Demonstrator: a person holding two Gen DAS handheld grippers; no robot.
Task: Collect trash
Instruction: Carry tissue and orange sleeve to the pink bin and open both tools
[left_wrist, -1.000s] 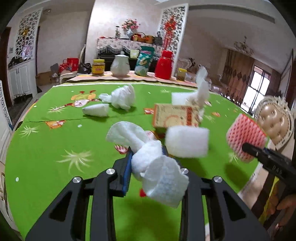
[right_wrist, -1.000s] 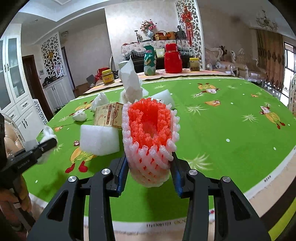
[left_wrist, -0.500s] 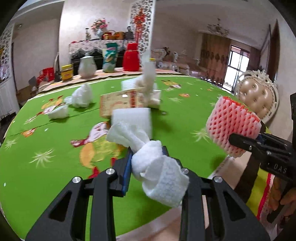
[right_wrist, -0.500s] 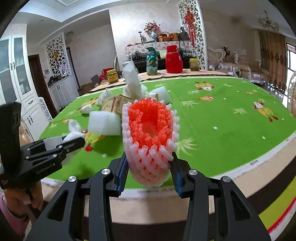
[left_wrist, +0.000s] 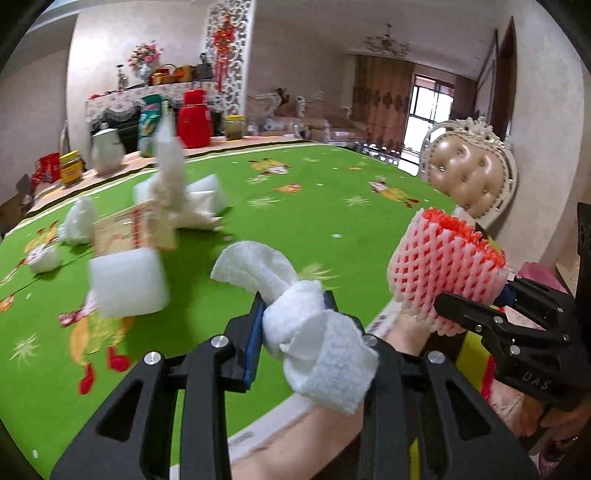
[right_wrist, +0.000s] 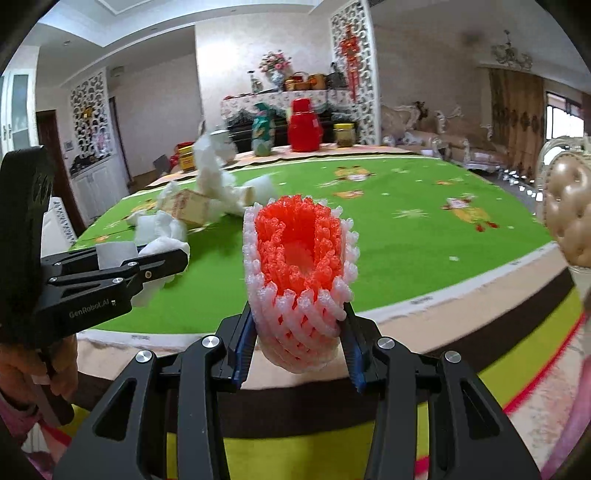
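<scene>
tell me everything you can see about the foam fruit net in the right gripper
The foam fruit net is a soft, stretchy-looking mesh sleeve: pale pink-white lattice outside, bright orange-red inside. It is open at the top and hollow. The right gripper is shut on its lower half, blue pads pressing both sides, squeezing it oval. It tilts forward, held in the air near the green table's edge, touching nothing else.

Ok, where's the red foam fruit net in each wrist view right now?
Left wrist: red foam fruit net at right of centre, clamped in the right claw.
Right wrist: the net dead centre, between that claw's own fingers.
Shared landmark: red thermos at the table's far edge.
</scene>
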